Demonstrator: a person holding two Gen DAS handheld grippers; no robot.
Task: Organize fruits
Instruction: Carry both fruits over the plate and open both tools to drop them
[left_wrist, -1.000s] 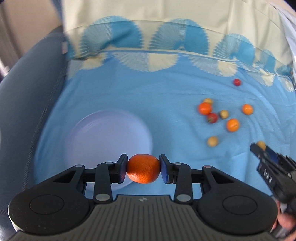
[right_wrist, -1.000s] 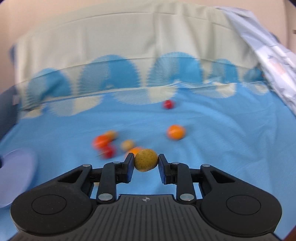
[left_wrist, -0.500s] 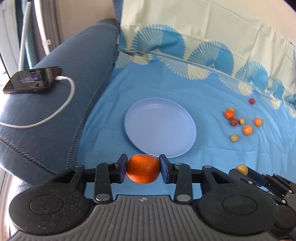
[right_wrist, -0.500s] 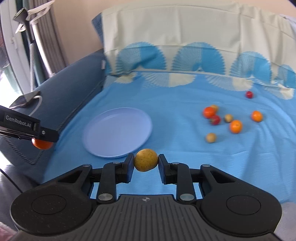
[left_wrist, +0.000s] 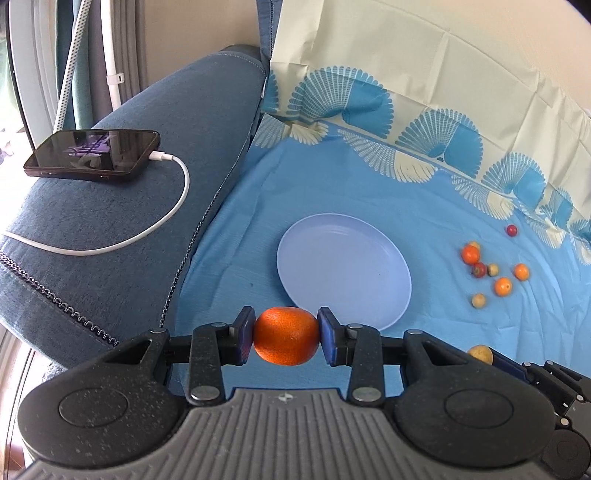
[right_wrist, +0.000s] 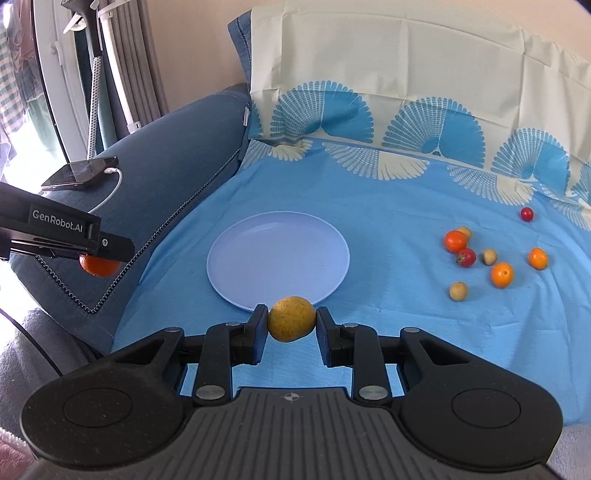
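My left gripper is shut on an orange tangerine, held in the air just short of the near rim of a pale blue plate. My right gripper is shut on a small yellow-brown fruit, also near the plate's front rim. Nothing lies on the plate. To its right on the blue cloth lies a loose cluster of several small fruits: an orange one, a strawberry, a red cherry tomato. In the right wrist view the left gripper shows at the left with its tangerine.
A dark blue sofa arm borders the cloth on the left, with a phone and its white cable on it. A cream and blue patterned cloth rises behind. Curtains and a pole stand at the far left.
Both grippers have pulled back and left from the fruit cluster, each carrying its fruit. The plate now lies farther ahead, and the sofa arm and phone have come into view.
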